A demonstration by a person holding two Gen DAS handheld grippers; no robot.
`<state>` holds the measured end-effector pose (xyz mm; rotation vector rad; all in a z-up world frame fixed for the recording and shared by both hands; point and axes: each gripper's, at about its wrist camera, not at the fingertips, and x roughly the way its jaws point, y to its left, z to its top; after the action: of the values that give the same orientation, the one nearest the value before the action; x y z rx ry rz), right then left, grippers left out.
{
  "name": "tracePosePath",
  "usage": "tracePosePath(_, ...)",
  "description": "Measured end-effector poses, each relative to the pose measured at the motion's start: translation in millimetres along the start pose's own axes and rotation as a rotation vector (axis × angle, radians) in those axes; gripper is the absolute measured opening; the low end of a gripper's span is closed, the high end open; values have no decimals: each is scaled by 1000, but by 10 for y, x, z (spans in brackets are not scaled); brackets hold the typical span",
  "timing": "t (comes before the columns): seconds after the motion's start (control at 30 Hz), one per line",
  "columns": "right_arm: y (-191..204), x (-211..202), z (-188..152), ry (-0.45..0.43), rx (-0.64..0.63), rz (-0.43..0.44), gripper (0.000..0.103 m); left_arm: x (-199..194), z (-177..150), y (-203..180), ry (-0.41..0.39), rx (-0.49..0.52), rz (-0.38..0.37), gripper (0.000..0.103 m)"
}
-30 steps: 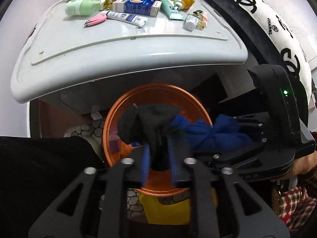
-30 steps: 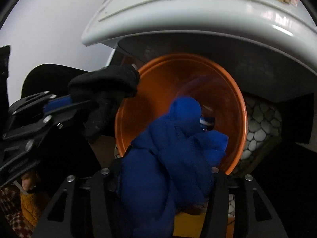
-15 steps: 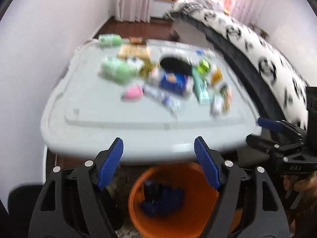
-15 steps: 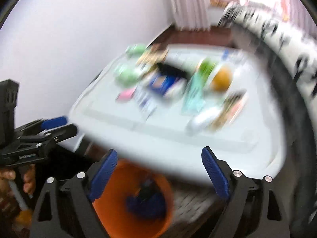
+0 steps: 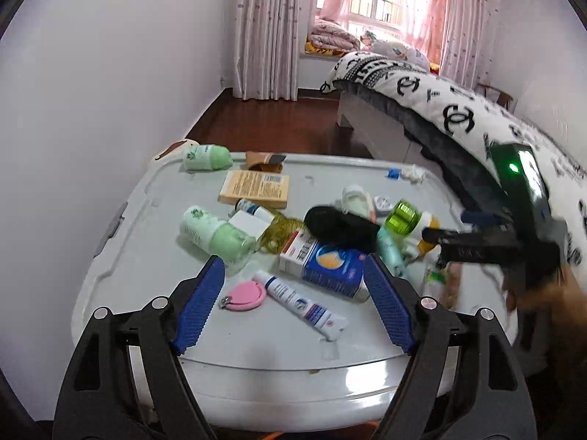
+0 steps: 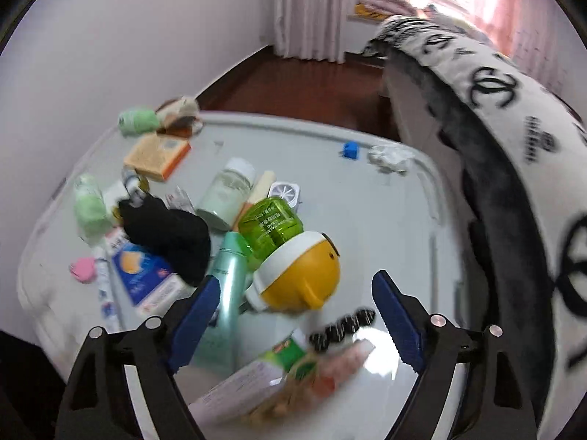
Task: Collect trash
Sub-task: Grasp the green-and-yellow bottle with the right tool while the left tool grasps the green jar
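My left gripper [image 5: 293, 300] is open and empty above the near edge of a grey-white lid [image 5: 256, 337] strewn with clutter. Between its fingers lie a white tube [image 5: 301, 304], a pink round item [image 5: 244, 295] and a blue-white box [image 5: 326, 266]. A black sock [image 5: 341, 225] lies in the middle. My right gripper [image 6: 293, 315] is open and empty over a yellow-and-green bottle [image 6: 293, 256], a teal tube [image 6: 227, 293] and wrappers [image 6: 293, 366]. The sock also shows in the right wrist view [image 6: 168, 231]. The right gripper shows in the left wrist view [image 5: 488, 245].
Green bottles [image 5: 216, 234], a tan box [image 5: 255, 189], a crumpled tissue [image 6: 389, 157] and a small blue piece [image 6: 350, 150] also lie on the lid. A bed with a black-and-white cover [image 5: 458, 117] runs along the right. A white wall [image 5: 91, 91] stands on the left. An orange sliver [image 5: 271, 435] shows under the lid.
Both grippers let go of the black and blue cloths into the orange bin, opened, and rose from under the lid to above its top.
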<state>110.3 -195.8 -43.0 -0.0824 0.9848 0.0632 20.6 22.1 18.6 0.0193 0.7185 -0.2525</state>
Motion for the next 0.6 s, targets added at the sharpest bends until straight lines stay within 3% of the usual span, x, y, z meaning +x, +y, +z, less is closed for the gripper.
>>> tracePosePath(0.2,-45,403,80,45,-20,24,83,201,-69,122,48,-25,-6,76)
tracePosePath(0.23,-41,446,90,48,-21,35,81,231,-77,143,55,-28,-4,76)
tracePosePath(0.3,3,527,90,56,-44,27,66,286,-97,184,72,-39,-3,76)
tracePosePath(0.33,21,560,97,63,-56,10,66,304,-104,199,78,-45,-4,76)
tracePosePath(0.47,55,483,88,60,-52,-40,65,381,-123,251,104,-63,5,76)
tracePosePath(0.6,38,135,91,-1,-4,-18,65,425,-124,350,116,-107,19,76)
